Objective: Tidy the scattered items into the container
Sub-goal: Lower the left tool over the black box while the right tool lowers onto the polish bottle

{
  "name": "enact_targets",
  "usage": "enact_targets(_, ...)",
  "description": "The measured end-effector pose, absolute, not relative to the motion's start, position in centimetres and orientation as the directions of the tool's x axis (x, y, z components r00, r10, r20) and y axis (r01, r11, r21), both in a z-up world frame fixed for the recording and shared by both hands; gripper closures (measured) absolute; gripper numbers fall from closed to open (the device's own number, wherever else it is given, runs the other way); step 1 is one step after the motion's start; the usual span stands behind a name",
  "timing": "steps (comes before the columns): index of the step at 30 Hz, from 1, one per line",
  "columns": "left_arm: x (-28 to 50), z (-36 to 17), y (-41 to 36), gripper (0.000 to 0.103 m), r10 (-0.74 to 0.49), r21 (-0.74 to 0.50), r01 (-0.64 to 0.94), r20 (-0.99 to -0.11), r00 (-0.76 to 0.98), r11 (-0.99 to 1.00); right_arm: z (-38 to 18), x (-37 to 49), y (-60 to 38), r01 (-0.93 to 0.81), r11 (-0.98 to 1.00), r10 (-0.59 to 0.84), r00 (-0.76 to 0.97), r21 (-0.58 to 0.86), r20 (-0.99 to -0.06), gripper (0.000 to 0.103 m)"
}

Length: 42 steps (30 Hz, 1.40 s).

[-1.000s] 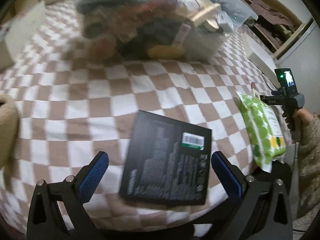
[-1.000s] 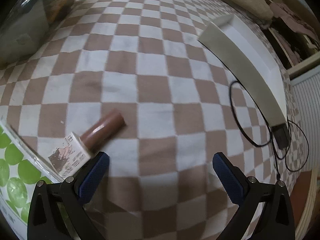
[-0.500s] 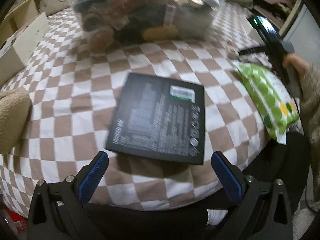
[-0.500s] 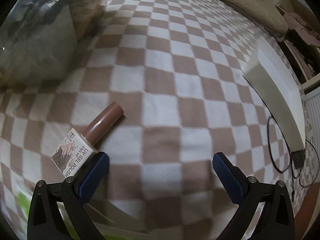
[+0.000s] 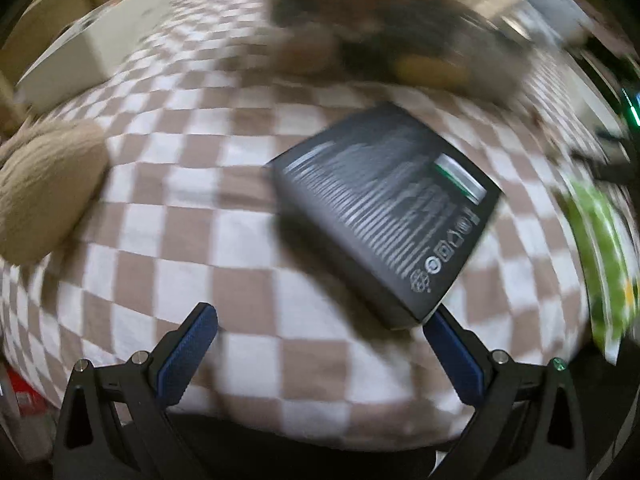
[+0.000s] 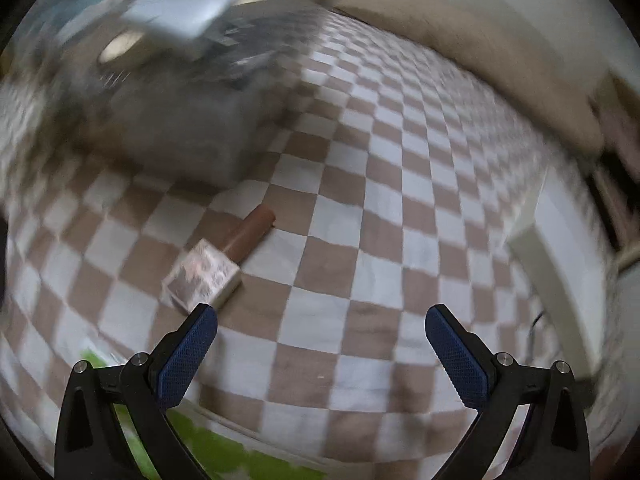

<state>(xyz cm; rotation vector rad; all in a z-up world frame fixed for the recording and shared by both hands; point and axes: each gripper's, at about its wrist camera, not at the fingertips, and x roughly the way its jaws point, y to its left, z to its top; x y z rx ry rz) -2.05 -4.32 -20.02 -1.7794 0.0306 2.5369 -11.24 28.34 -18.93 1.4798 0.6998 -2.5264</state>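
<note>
Flat matte black box [image 5: 386, 216] with fine print lies on the checkered blanket [image 5: 192, 208] – left gripper [image 5: 320, 354] jaws wide open, its right fingertip just by the box corner. Only the right view shows the brown-capped polish bottle [image 6: 218, 258] near the blurry clear container [image 6: 160, 92]; right gripper [image 6: 320, 354] gapes, holding nothing.

Box [image 5: 384, 216] on blanket [image 5: 200, 216], container [image 5: 400, 20] behind it, packet [image 5: 600, 256] to its right, cushion [image 5: 44, 192] far left, bottle [image 6: 224, 256] before container.
</note>
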Motion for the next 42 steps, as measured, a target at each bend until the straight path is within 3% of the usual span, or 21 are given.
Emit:
enact_targets(6, -3.8, -19.8, -7.8, 0.0, -0.005, -0.042, 0.126, -0.935, -0.354, -0.991, -19.8, -12.8, 27.8, 0.394, -0.852, 0.143, -0.459, -0.345, -0.877, 0.0)
enact_targets(14, -2.4, -18.5, -5.6, 0.0, 0.136, -0.159, 0.026, -0.909, -0.395, -0.987, -21.1, -14.1, 26.0, 0.354, -0.877, 0.183, -0.379, -0.324, -0.907, 0.0)
enact_targets(27, -3.6, -20.5, 0.5, 0.0, 0.096, -0.122, 0.029, -0.888, -0.449, -0.992, -18.9, -11.6, 21.6, 0.497, -0.829, 0.017, -0.436, -0.257, -0.9, 0.0)
enact_targets(32, -4.0, -20.7, 0.6, 0.0, 0.06, -0.124, 0.1, -0.872, -0.486, -0.987, -18.5, -10.5, 22.4, 0.532, -0.786, 0.005, -0.505, -0.315, -0.863, 0.0)
enact_targets(42, -4.3, -20.3, -0.5, 0.0, -0.047, -0.016, 0.105, -0.821, -0.569, -0.994, -18.8, -11.5, 24.3, 0.59, -0.767, -0.085, -0.483, -0.252, -0.871, 0.0)
